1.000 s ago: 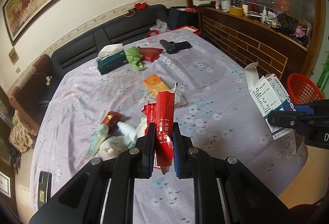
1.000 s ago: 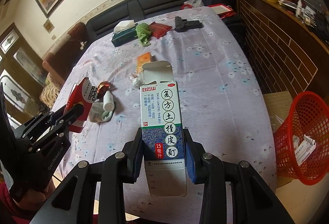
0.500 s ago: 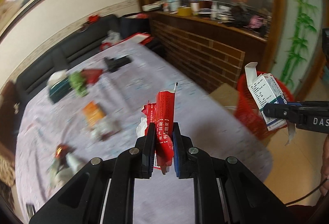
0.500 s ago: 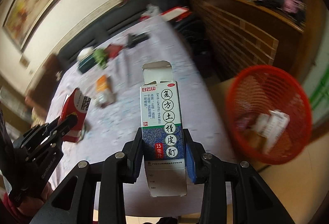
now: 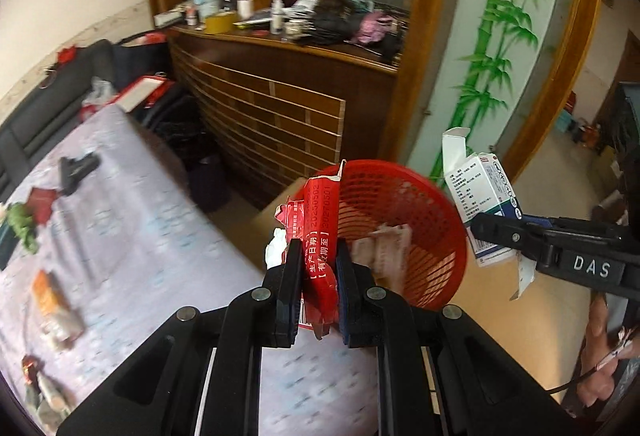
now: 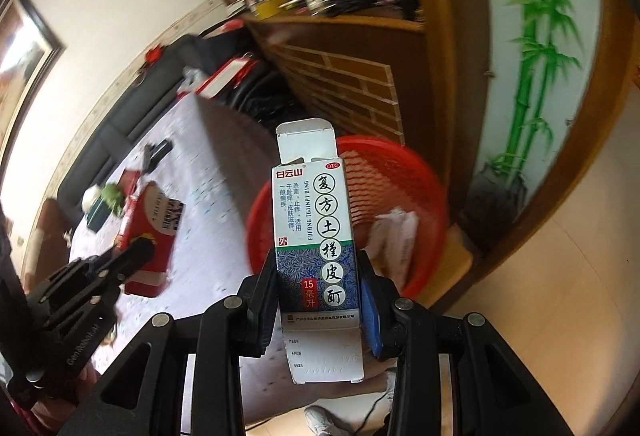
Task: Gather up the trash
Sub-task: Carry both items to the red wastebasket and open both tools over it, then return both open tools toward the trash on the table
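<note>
Carrying two pieces of trash toward the red basket point(image 5: 432, 236) standing on the floor just past the table point(image 5: 132, 236) edge. Left gripper point(image 5: 318, 276) clenched on a crumpled red wrapper point(image 5: 318, 220), pinched thin between the pads with its torn top standing up in front of the basket rim. Right gripper point(image 6: 318, 276) clamped on an upright white-and-blue medicine box point(image 6: 314, 220), top flap open, jaws pressing on its two narrow sides. Basket already holding some pale crumpled paper point(image 5: 386, 244); more litter lying on the flowered cloth, blurred in both views. Doing this step well probably meaning: bringing each gripper over the basket's open mouth, not merely in front of the rim, before letting go; keeping the two grippers apart so neither item knocks the other; tipping the fingers downward so wrapper and box drop clear of the pads. Light wrapper likely clinging to a pad or drifting, so opening wide and low over the mouth seeming wise. Box, being hollow and tall, possibly bouncing off the mesh wall if released at the edge.
</note>
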Action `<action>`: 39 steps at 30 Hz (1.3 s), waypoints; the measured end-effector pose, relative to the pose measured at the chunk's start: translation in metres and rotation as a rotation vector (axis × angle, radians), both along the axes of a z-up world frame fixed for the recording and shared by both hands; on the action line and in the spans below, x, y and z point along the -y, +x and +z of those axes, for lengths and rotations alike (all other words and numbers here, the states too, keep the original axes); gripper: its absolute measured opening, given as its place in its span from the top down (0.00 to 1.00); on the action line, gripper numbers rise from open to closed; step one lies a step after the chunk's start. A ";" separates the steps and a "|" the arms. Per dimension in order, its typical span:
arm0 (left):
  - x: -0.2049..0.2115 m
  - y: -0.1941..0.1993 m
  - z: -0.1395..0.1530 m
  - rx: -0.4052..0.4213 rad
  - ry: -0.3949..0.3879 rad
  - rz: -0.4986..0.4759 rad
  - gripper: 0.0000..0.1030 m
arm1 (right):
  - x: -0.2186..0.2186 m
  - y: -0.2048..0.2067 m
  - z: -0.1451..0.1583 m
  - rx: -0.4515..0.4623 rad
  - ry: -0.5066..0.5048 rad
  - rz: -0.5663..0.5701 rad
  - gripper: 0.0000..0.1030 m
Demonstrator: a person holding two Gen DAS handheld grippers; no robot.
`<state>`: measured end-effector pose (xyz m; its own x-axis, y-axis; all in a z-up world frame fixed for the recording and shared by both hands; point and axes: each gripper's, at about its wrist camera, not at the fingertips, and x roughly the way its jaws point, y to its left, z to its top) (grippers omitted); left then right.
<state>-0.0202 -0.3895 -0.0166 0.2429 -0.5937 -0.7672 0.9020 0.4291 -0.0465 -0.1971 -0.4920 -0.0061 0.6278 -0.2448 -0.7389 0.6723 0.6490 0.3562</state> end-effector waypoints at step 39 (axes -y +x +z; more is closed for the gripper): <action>-0.139 0.046 0.000 0.152 0.057 0.356 0.33 | -0.065 0.104 -0.017 -0.072 -0.034 0.265 0.46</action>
<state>0.0261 -0.2507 -0.0161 0.5392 -0.4096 -0.7359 0.6910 0.7146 0.1085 -0.0929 -0.4271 -0.0230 0.6198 -0.1047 -0.7778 0.5002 0.8164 0.2887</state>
